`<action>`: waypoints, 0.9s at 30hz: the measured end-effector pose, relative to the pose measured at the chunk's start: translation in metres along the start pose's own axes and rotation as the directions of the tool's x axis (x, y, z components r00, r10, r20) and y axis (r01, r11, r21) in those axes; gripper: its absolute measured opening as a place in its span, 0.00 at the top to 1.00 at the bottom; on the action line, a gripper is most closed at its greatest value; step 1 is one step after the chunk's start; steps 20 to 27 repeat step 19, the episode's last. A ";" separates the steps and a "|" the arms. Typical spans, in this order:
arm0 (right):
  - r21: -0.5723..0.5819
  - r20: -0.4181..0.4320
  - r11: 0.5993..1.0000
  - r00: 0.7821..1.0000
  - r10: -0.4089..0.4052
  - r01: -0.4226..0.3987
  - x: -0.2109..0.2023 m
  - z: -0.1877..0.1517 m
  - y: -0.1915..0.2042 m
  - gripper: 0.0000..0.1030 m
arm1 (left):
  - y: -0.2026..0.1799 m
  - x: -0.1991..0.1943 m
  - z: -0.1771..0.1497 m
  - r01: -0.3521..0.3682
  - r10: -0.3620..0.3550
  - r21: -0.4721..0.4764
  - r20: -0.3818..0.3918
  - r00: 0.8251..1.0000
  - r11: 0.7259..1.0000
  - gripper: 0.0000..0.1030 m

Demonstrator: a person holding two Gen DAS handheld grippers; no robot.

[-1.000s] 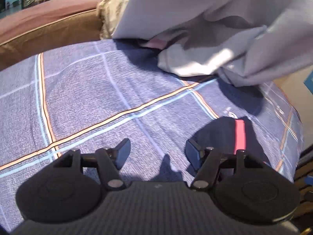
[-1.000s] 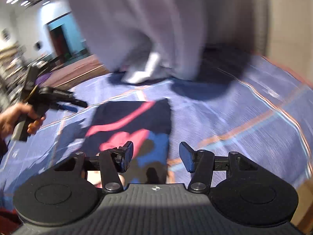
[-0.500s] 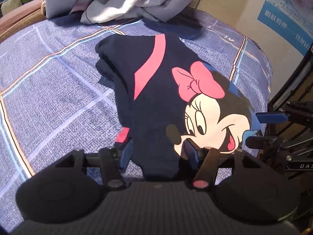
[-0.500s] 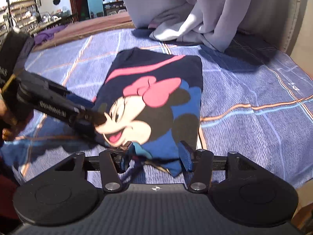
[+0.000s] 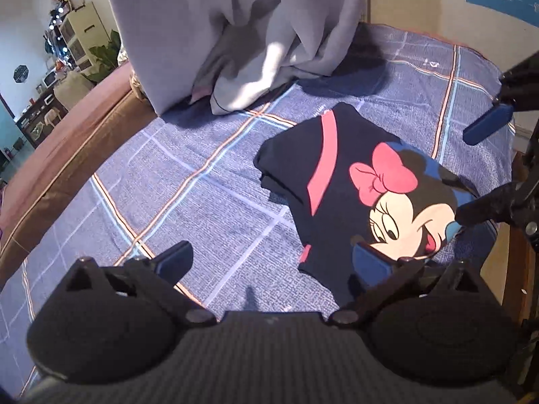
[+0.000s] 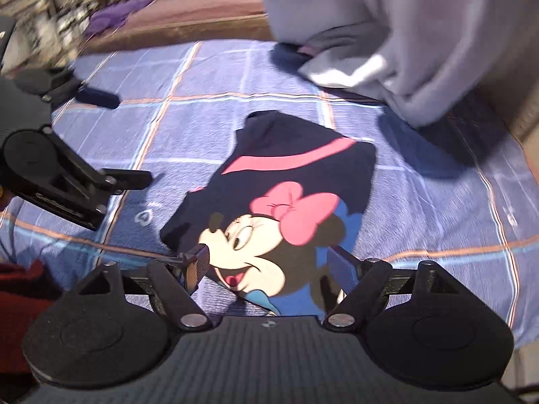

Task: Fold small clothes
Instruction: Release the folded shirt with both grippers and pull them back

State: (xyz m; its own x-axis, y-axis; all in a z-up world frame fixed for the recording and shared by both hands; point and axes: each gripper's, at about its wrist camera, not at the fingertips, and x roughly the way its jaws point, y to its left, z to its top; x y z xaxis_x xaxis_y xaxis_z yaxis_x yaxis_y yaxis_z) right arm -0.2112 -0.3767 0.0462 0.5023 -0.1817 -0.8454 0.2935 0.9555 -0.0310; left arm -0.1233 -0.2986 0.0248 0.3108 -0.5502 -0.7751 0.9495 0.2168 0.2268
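My left gripper (image 5: 273,259) sits at the bottom of its frame, fingers spread wide and holding nothing; half a second ago they straddled the near hem of the shirt (image 5: 340,181), and now they have backed off to its left. My right gripper (image 6: 269,262), low centre in its view, is likewise released, having lifted clear of the hem. The shirt lies folded on the bed (image 5: 188,195), right of centre in the left view, printed face up, untouched. Beyond it, at the top, a grey cloth (image 5: 242,33) hangs. I judge this fold finished and both hands free.
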 end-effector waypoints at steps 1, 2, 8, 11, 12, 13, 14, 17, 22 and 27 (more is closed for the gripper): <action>-0.028 -0.034 1.000 0.999 0.012 -0.013 0.005 0.003 0.002 0.00 | -0.004 0.004 -0.002 0.025 -0.025 0.002 -0.022 0.999 1.000 0.00; -0.057 -0.062 0.998 0.998 0.010 -0.013 0.008 0.004 0.005 0.00 | -0.008 0.008 -0.006 0.051 -0.051 0.004 -0.038 0.998 0.999 0.00; -0.161 -0.134 0.987 0.991 -0.007 -0.015 0.017 0.001 0.013 0.00 | -0.026 0.019 -0.019 0.110 -0.109 0.001 -0.079 0.991 0.994 0.00; -0.193 -0.140 0.981 0.990 -0.028 0.000 0.016 0.002 0.015 0.00 | -0.030 0.017 -0.018 0.087 -0.085 0.027 -0.065 0.994 0.996 0.00; -0.198 -0.138 0.980 0.990 -0.033 0.005 0.016 0.002 0.015 0.00 | -0.029 0.017 -0.018 0.083 -0.082 0.020 -0.063 0.995 0.996 0.00; -0.198 -0.135 0.980 0.990 -0.035 0.008 0.016 0.003 0.014 0.00 | -0.028 0.015 -0.018 0.083 -0.083 0.014 -0.050 0.995 0.996 0.00; -0.195 -0.133 0.981 0.991 -0.034 0.007 0.016 0.003 0.013 0.00 | -0.026 0.013 -0.017 0.086 -0.086 0.010 -0.030 0.996 0.996 0.00; -0.181 -0.137 0.983 0.990 -0.034 0.008 0.018 0.004 0.010 0.00 | -0.022 0.010 -0.016 0.091 -0.092 -0.013 -0.013 0.996 0.996 0.03; -0.179 -0.141 0.984 0.989 -0.038 0.012 0.020 0.004 0.008 0.00 | -0.022 0.009 -0.015 0.074 -0.074 -0.007 -0.010 0.997 0.997 0.03; -0.179 -0.141 0.984 0.989 -0.038 0.012 0.020 0.004 0.008 0.00 | -0.022 0.009 -0.015 0.074 -0.074 -0.007 -0.010 0.997 0.997 0.03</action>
